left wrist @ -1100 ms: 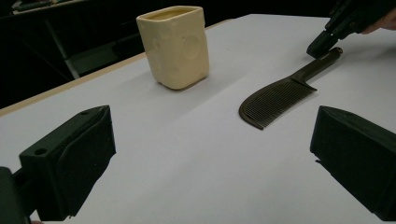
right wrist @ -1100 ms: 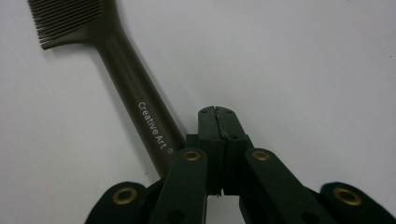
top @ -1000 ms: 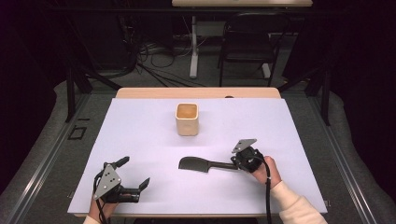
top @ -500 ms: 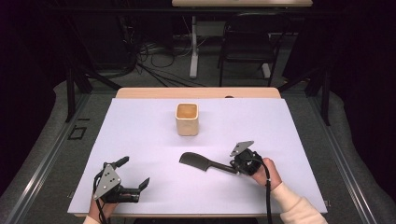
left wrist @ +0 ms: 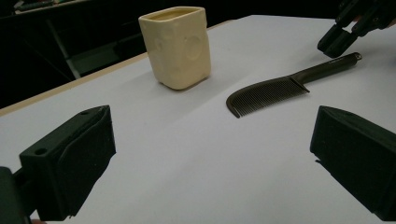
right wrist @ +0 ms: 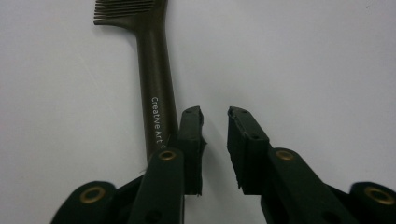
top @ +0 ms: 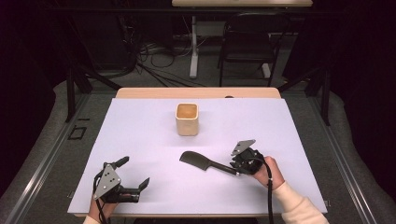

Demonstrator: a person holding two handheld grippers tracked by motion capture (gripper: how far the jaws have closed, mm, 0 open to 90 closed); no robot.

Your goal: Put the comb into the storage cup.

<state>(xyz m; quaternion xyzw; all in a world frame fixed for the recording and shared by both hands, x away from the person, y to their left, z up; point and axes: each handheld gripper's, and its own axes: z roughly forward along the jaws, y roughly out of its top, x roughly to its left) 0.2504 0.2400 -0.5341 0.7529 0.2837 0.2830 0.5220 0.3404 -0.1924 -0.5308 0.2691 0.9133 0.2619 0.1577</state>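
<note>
Our right hand-held gripper (right wrist: pixel 215 135), jaws just parted and holding nothing, sits beside the handle of the dark plastic comb (top: pixel 201 162) lying flat on the white tabletop (top: pixel 140 135); we should centre over the handle before closing. The left hand-held gripper (top: pixel 133 174) waits, jaws wide.

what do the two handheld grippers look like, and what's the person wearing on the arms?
Both grippers, left gripper and right gripper, are black with blocky jaws; brass-coloured rivets show on the right one's arms. Each carries a grey three-cornered plate on top. A black cable trails along the right forearm, which wears a cream sleeve.
</note>
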